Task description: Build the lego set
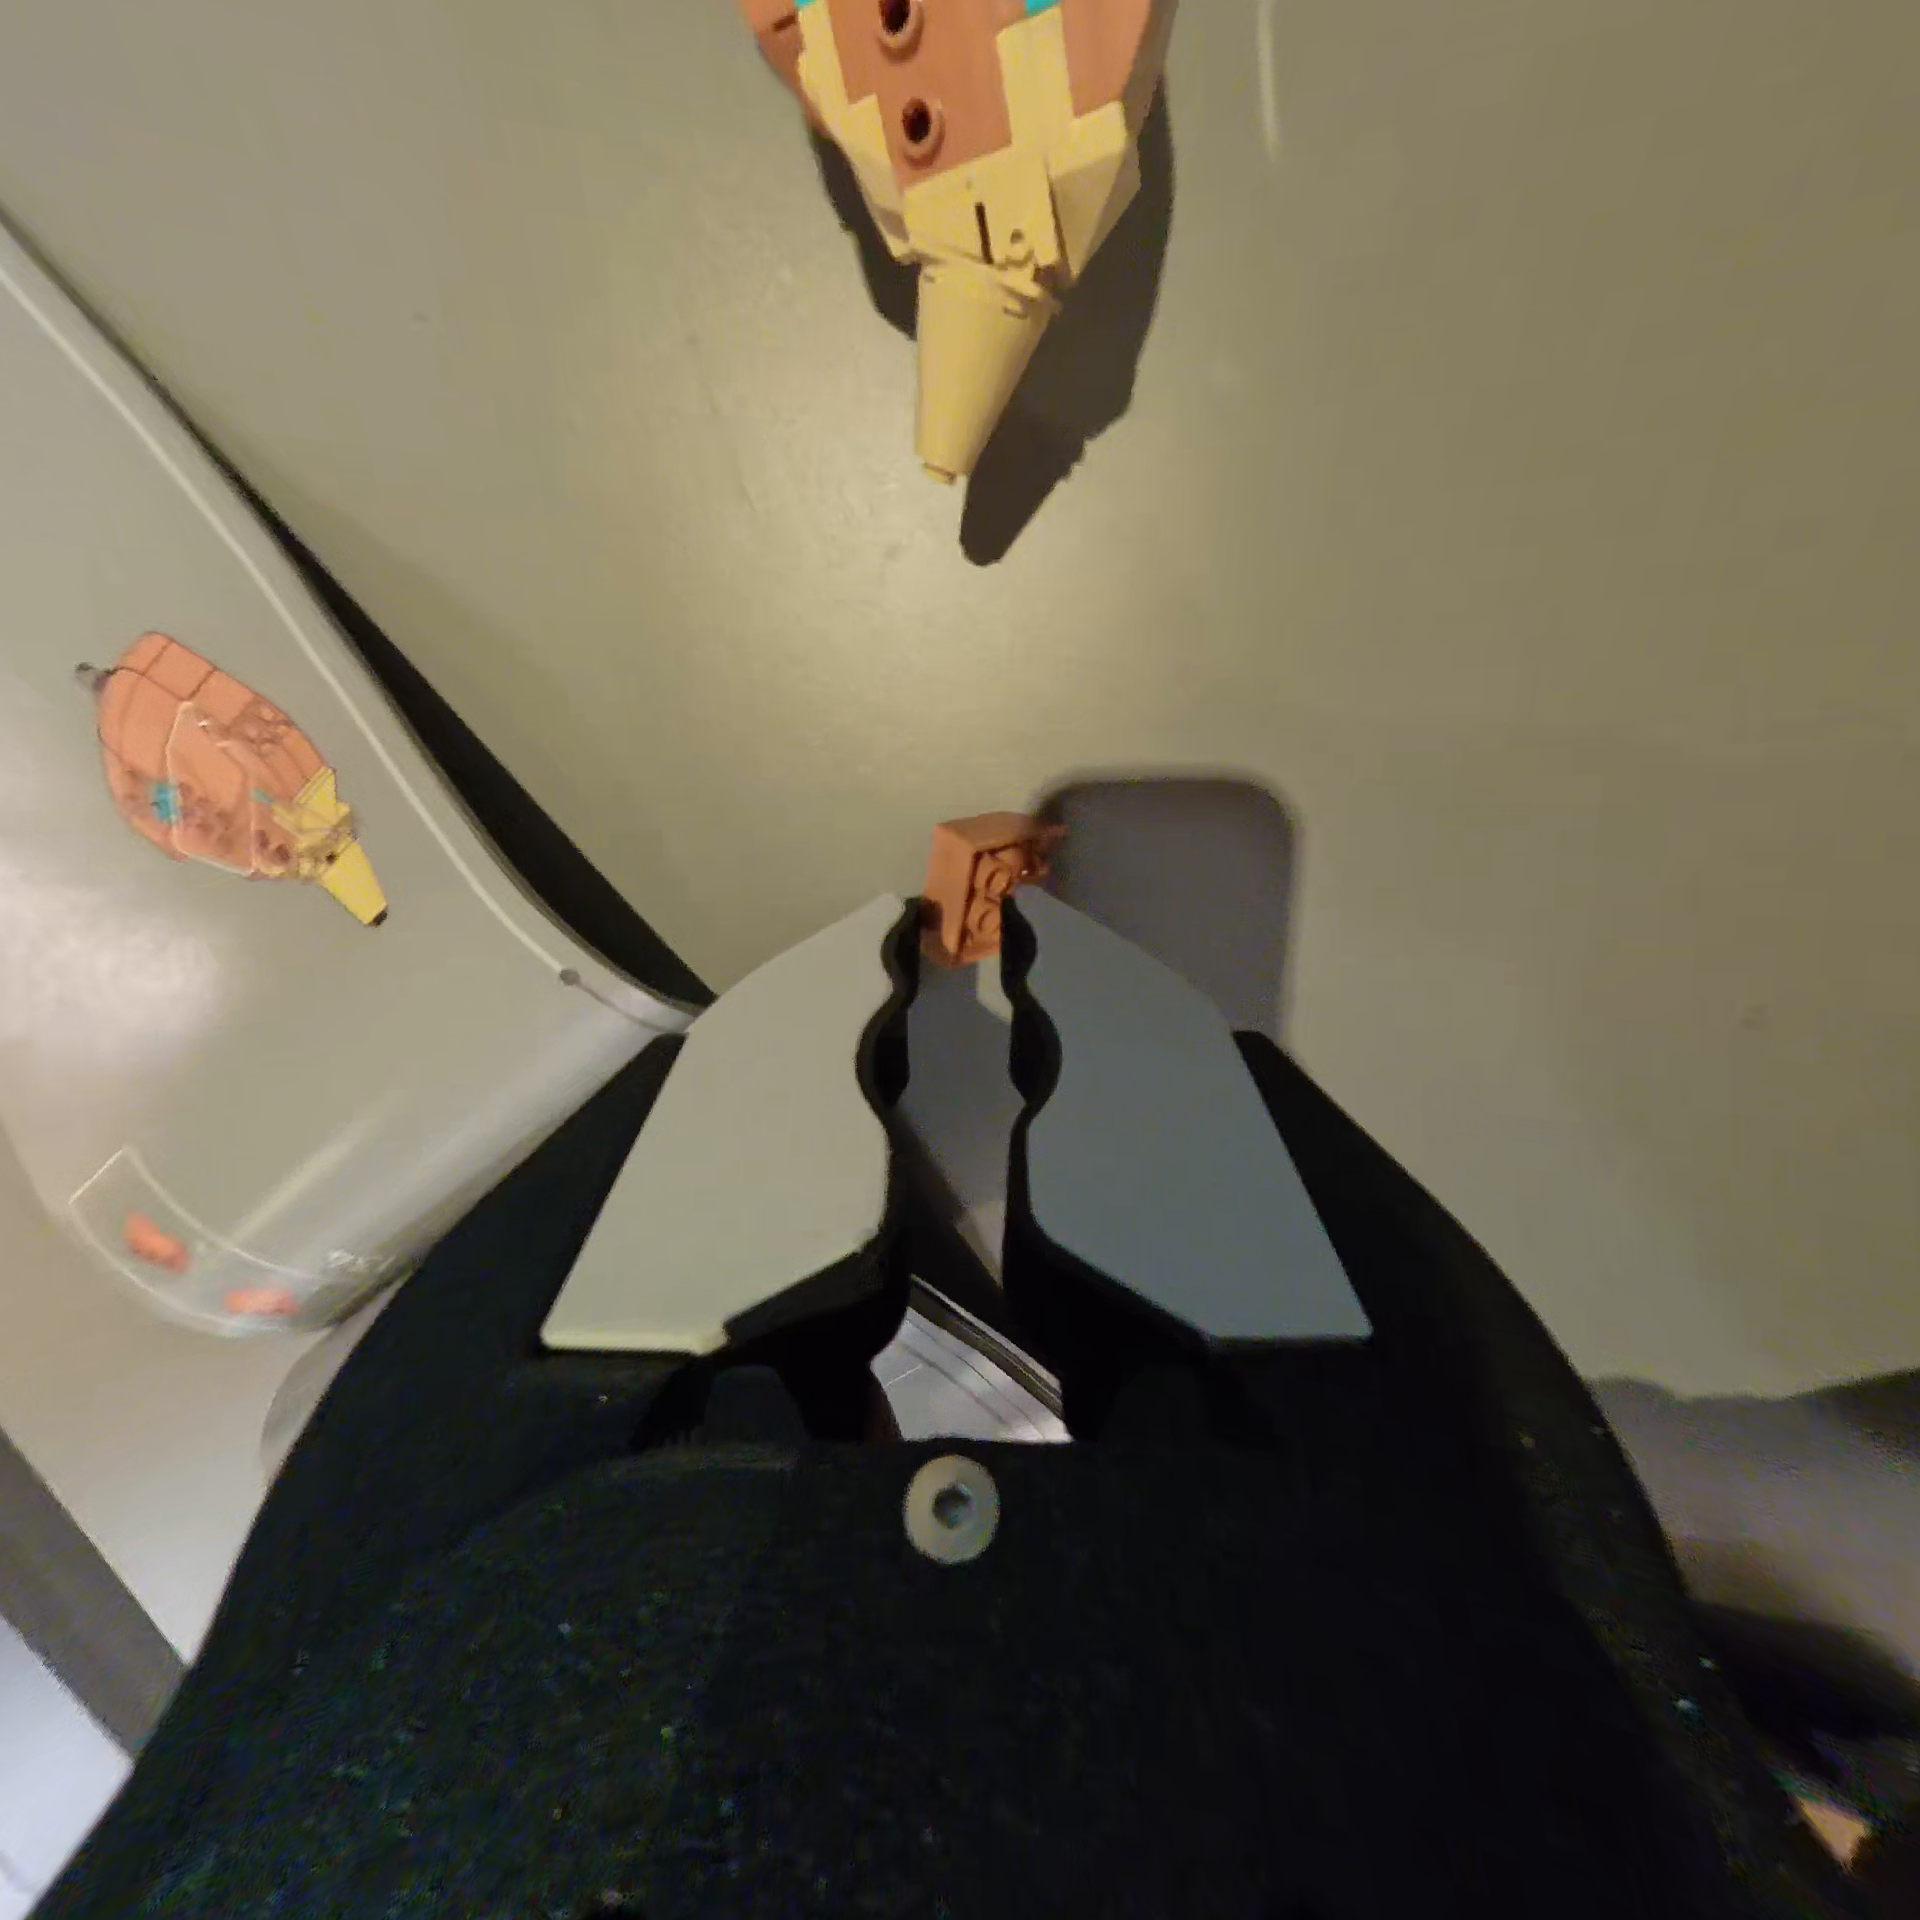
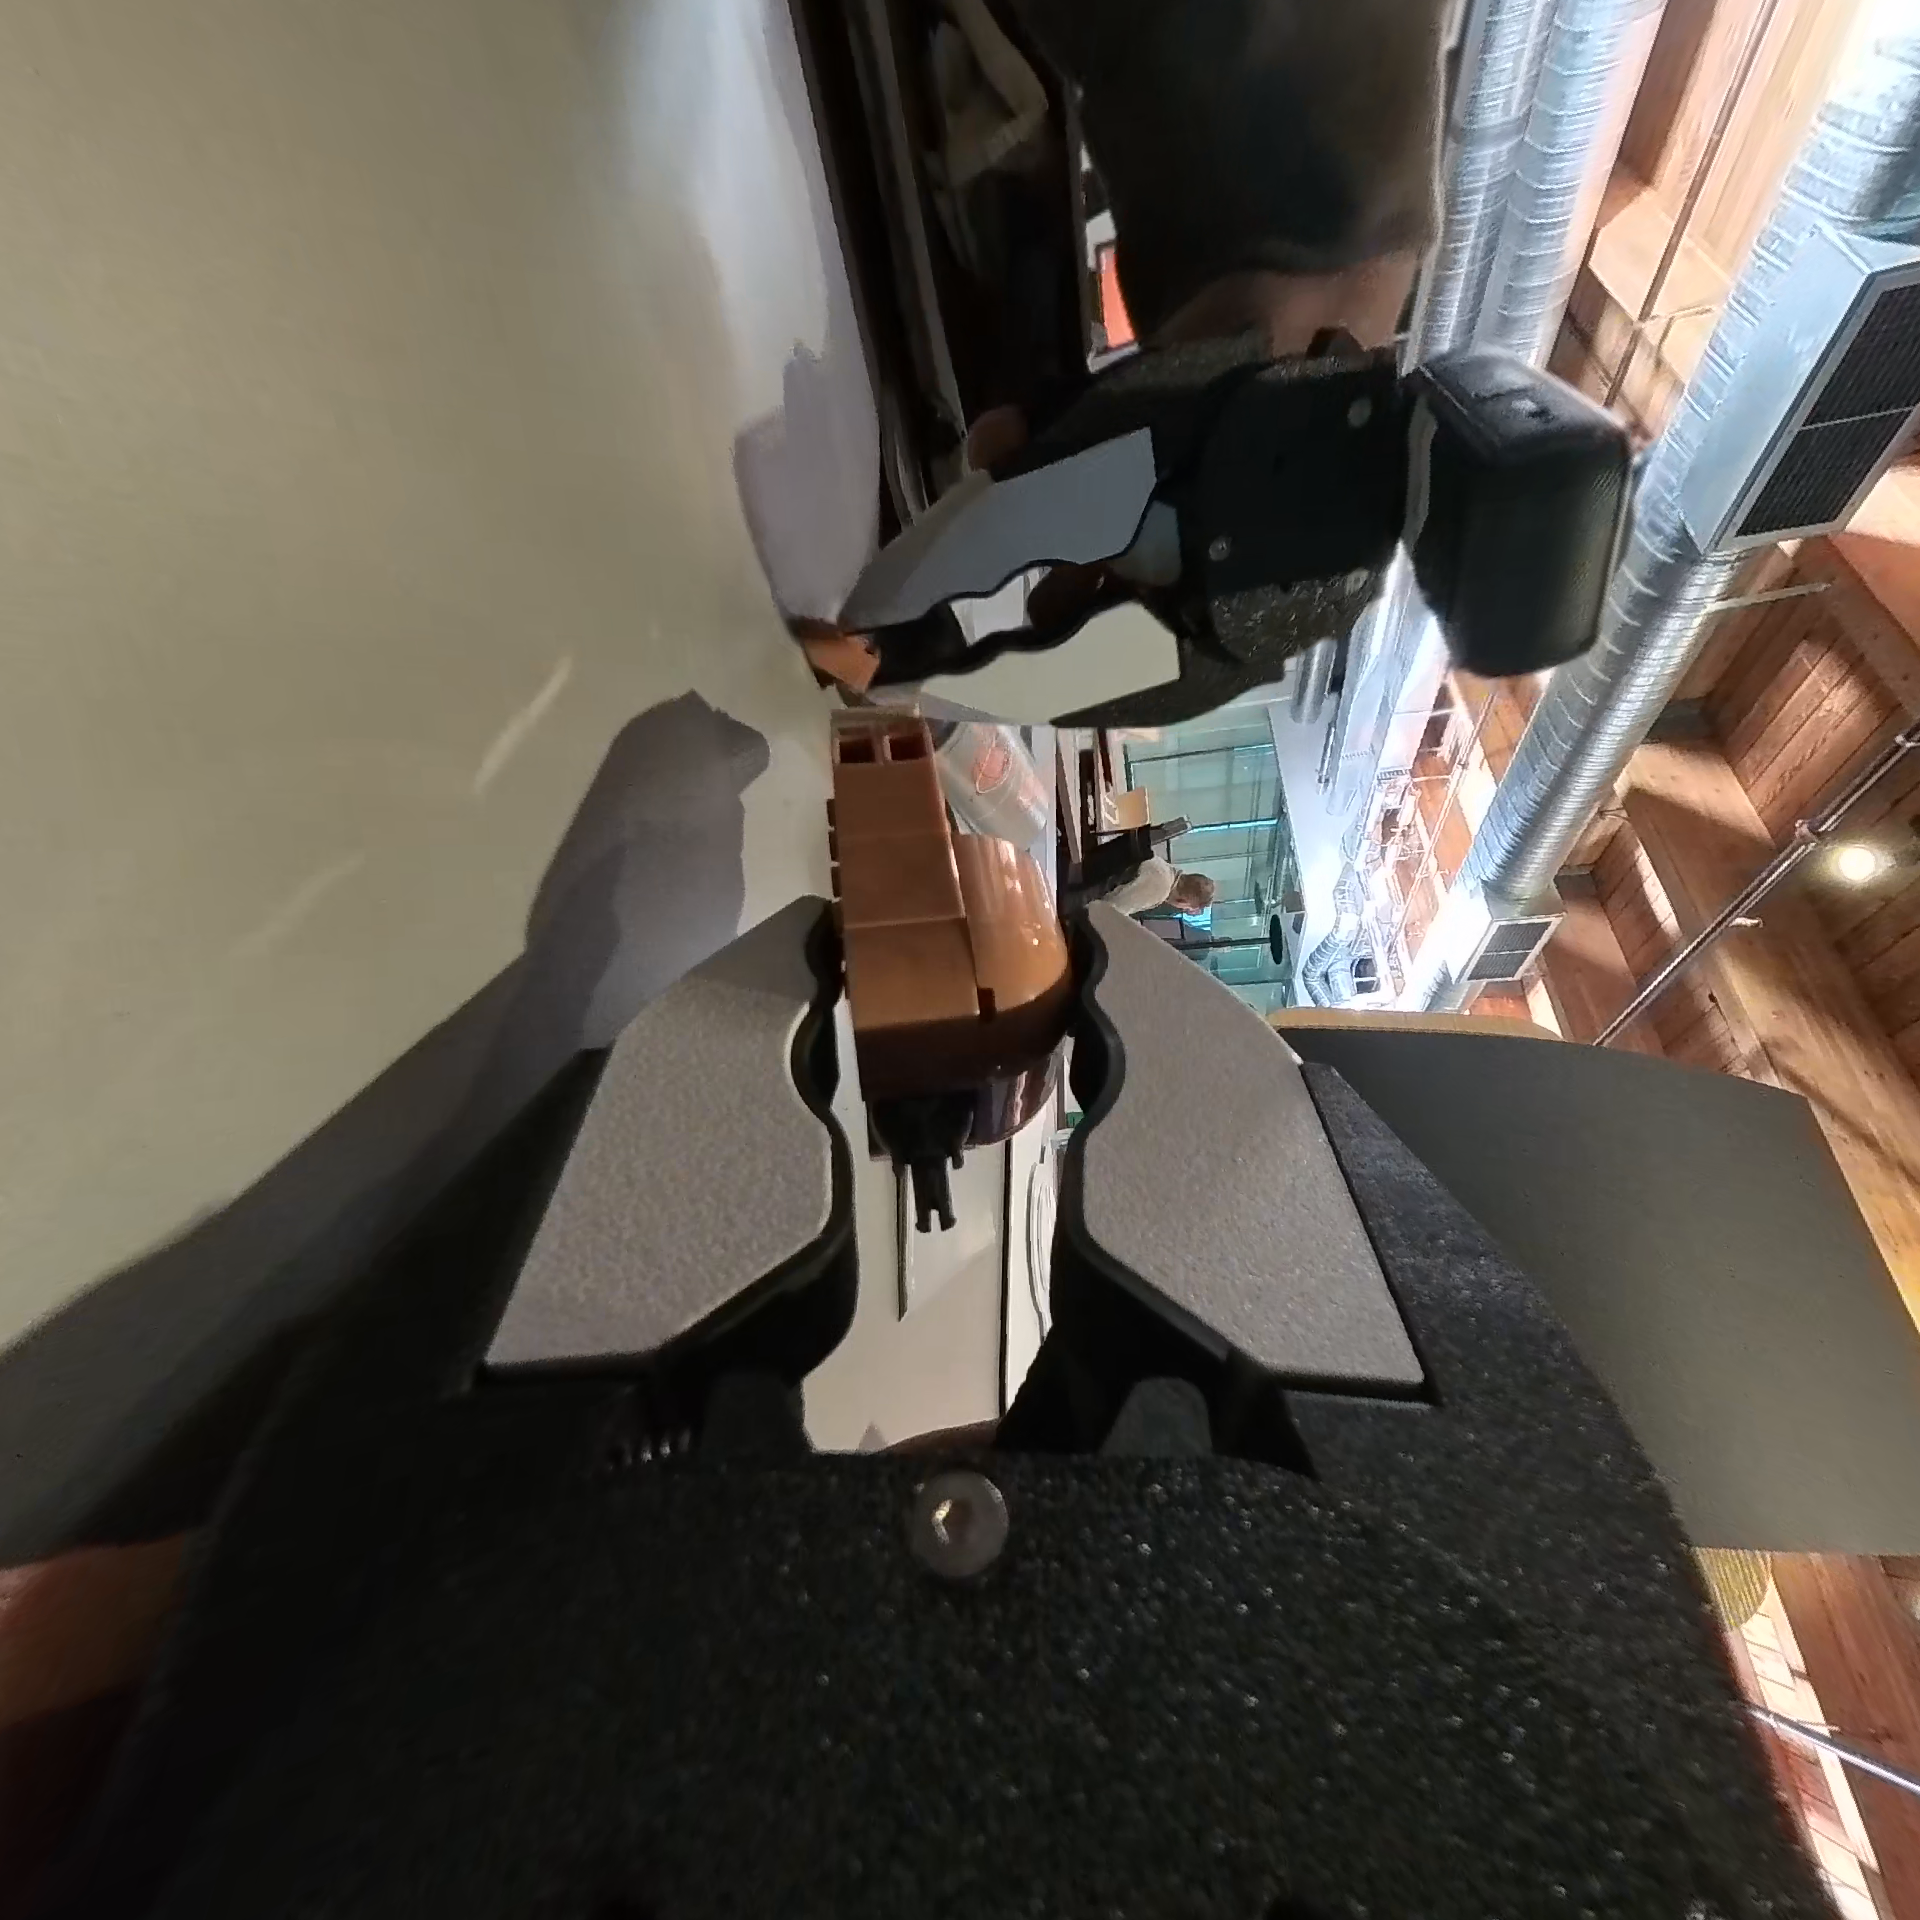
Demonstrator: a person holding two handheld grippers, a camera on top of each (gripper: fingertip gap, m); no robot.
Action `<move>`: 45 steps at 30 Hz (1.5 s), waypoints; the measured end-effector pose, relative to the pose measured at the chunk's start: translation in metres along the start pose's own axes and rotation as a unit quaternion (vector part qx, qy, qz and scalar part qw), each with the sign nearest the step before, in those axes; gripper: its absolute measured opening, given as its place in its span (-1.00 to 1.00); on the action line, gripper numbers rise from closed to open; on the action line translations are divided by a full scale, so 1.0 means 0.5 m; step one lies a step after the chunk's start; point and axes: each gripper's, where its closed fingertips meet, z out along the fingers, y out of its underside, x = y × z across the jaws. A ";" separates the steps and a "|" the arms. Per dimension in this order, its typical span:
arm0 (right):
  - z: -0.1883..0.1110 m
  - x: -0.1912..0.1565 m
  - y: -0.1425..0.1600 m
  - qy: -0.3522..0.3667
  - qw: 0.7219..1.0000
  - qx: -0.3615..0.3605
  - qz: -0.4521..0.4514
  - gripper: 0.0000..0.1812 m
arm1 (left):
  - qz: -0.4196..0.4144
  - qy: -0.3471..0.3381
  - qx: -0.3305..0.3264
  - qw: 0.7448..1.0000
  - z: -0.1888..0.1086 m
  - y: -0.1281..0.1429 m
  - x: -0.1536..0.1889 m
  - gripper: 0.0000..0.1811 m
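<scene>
Your left hand-held gripper points down toward the pale surface, and its two fingers are pressed together on a small brown lego brick right at the tips. The brick is tilted, and one end of it sticks out past the tips toward 12 o'clock. The tan and brown lego model lies well apart, at 12 o'clock from the brick, its cone nose pointing back at you. The instruction booklet lies at 9 o'clock.

Your right hand-held gripper is rolled on its side along the surface. Its fingers are closed on a brown lego assembly, which reaches toward 12 o'clock beyond the tips. The left hand-held gripper with its brick is near, just past the far end of this assembly.
</scene>
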 end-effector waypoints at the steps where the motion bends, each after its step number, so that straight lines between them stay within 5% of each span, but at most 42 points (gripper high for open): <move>1: 0.000 0.000 0.000 0.000 1.000 -0.001 0.000 -0.54 | -0.003 -0.022 0.001 1.000 -0.002 0.000 -0.003 -0.84; 6: 0.001 0.003 0.003 0.005 1.000 -0.004 -0.002 -0.54 | -0.027 -0.205 -0.001 0.978 -0.018 -0.004 -0.043 -0.84; 10: 0.002 0.004 0.004 0.006 1.000 -0.007 -0.003 -0.54 | -0.072 -0.423 -0.025 0.903 -0.062 0.002 -0.084 -0.84; 13: 0.002 0.004 0.005 0.006 1.000 -0.008 -0.005 -0.54 | -0.060 -0.490 -0.086 0.866 -0.061 0.013 -0.064 -0.83; 17: 0.002 0.005 0.006 0.008 1.000 -0.010 -0.007 -0.54 | -0.083 -0.450 -0.098 0.884 -0.022 0.012 -0.010 -0.81; 22: 0.002 0.004 0.007 0.006 1.000 -0.010 -0.008 -0.54 | -0.173 -0.378 0.006 0.909 -0.024 -0.012 0.037 -0.72; 26: 0.003 0.001 0.006 0.004 1.000 -0.009 -0.009 -0.54 | -0.266 -0.321 0.085 0.905 -0.047 0.003 0.021 -0.67; 32: 0.003 -0.002 0.009 -0.004 1.000 -0.013 0.001 -0.54 | -0.298 -0.238 0.076 0.921 -0.012 0.042 -0.009 -0.63; 36: 0.007 -0.012 0.008 -0.043 0.998 -0.011 0.047 -0.54 | -0.334 -0.172 0.102 0.921 -0.002 0.035 -0.004 -0.77; 45: 0.026 -0.054 0.030 -0.148 0.988 -0.030 0.041 -0.55 | -0.310 -0.204 0.128 0.920 -0.001 0.012 -0.002 -0.82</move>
